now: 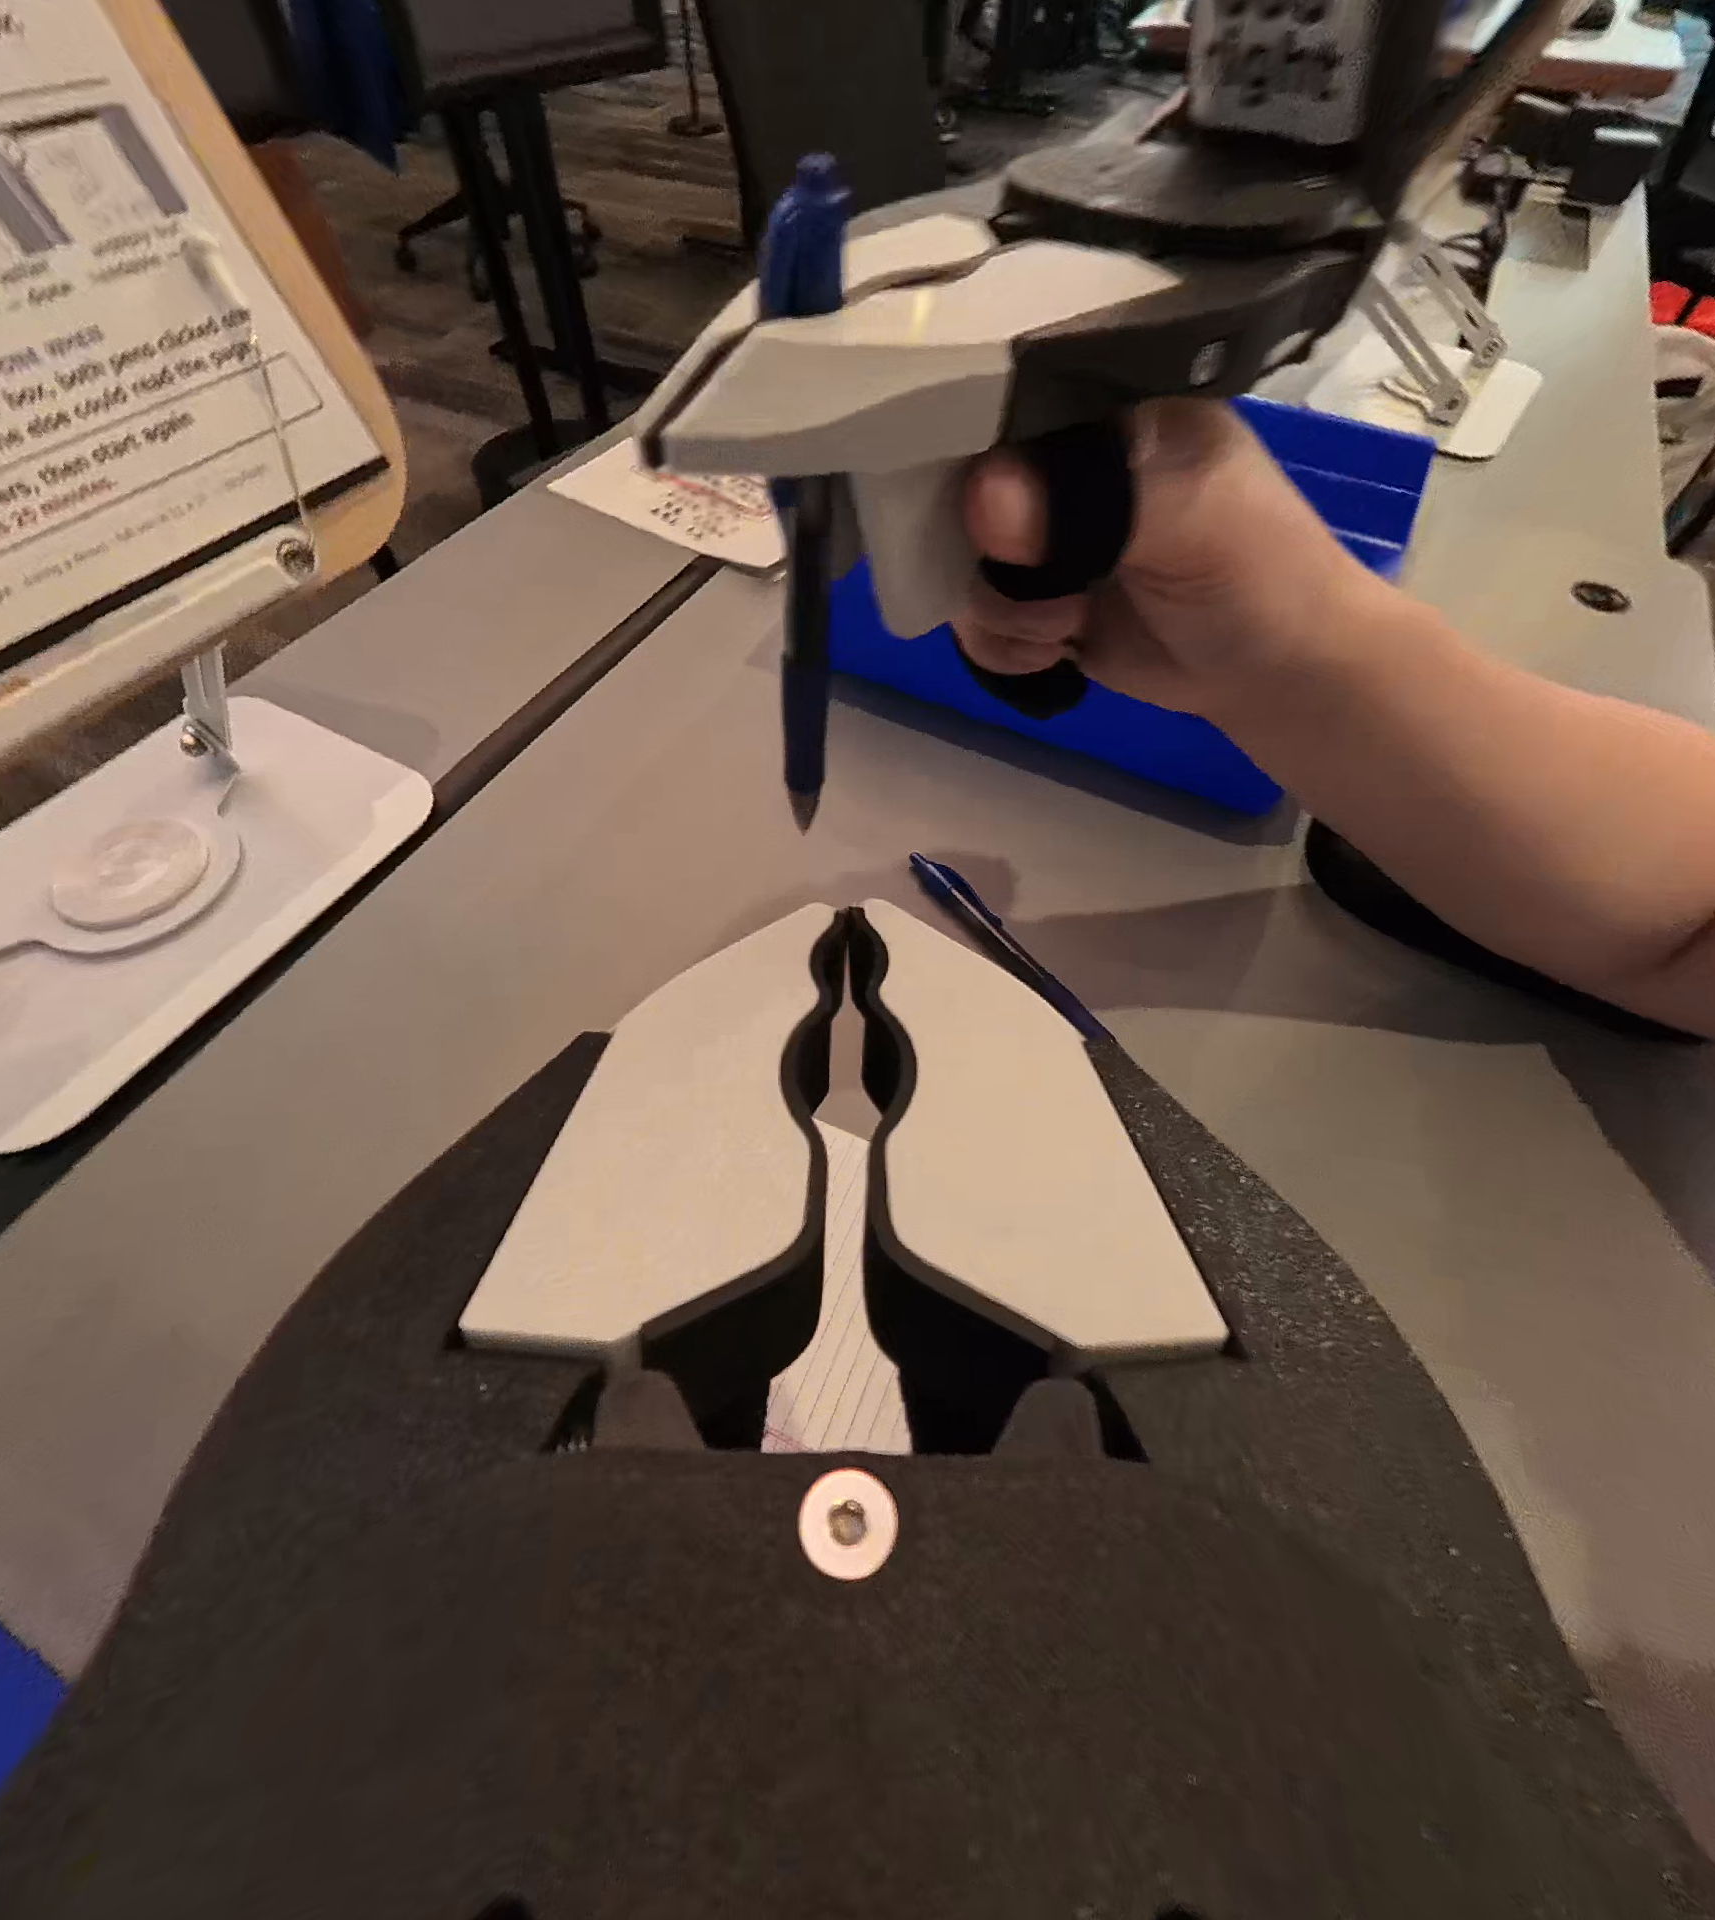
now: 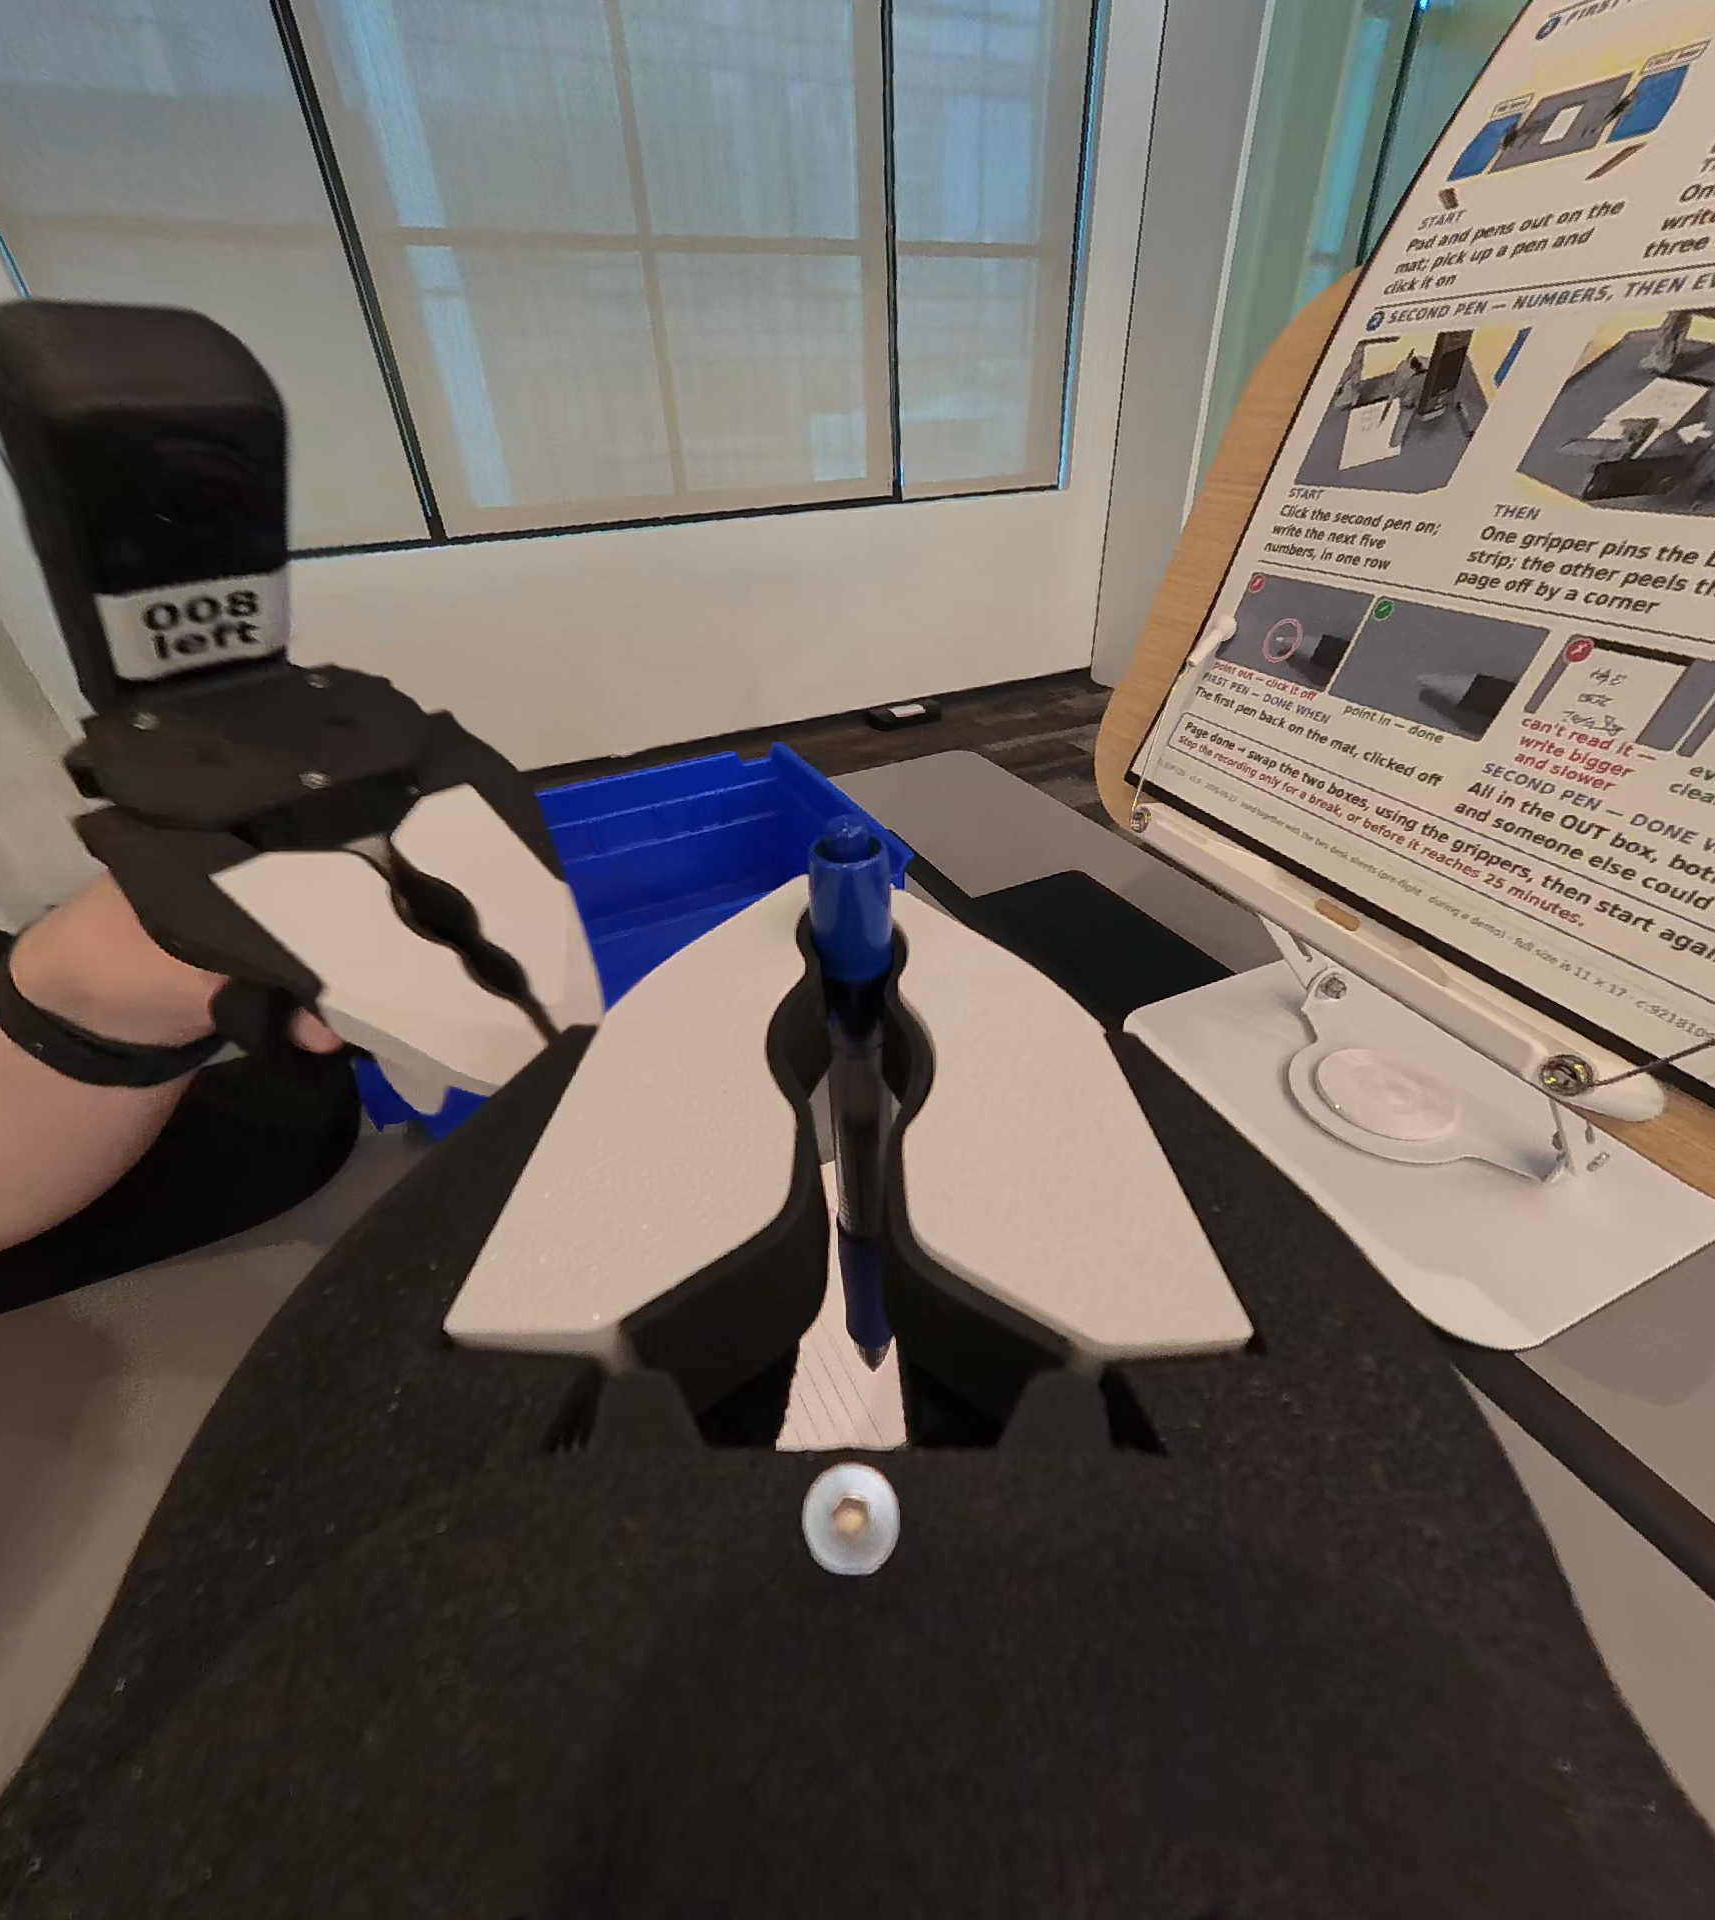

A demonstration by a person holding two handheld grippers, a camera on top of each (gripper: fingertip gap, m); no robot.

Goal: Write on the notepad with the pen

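My right gripper (image 2: 853,920) is shut on a blue pen (image 2: 855,1049) and holds it upright, point down. The pen's point hangs over the lined white notepad (image 2: 842,1403), seen through the gap between the fingers; I cannot tell if it touches. In the left wrist view the right gripper (image 1: 661,447) and its pen (image 1: 803,644) stand just beyond my left gripper (image 1: 851,916). The left gripper is shut with nothing between its fingers, low over the notepad (image 1: 837,1309). It also shows in the right wrist view (image 2: 520,1029).
A second blue pen (image 1: 998,940) lies on the grey table (image 1: 572,883) to the right of my left fingertips. A blue bin (image 1: 1092,717) stands behind the right gripper. An instruction board on a white stand (image 1: 136,862) is at the left, and another blue bin (image 2: 687,862) stands behind the left gripper. Spacing between my two grippers at the tips: around 8 centimeters.
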